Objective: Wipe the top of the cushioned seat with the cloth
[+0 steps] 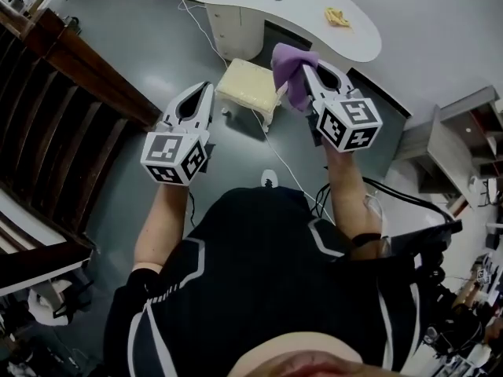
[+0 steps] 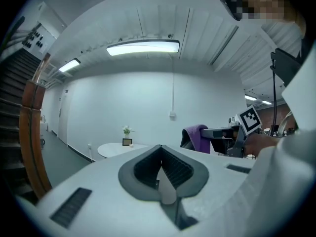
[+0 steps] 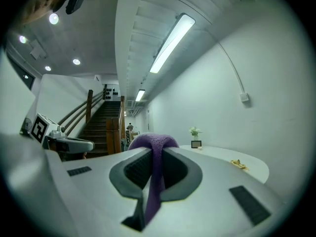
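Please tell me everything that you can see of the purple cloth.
The purple cloth looks soft and fuzzy, like towel or microfibre. It is bunched, not spread out. The right claw is shut on it: one strip runs down between the jaws, and a rounded lump bulges past their ends. In the head view it is held in the air beside the right edge of the cushioned seat and appears not to touch it. Only the claw touches it.

Black white-striped shirt [image 1: 259, 265], white left tongs [image 1: 207, 87], white right tongs [image 1: 305, 69]
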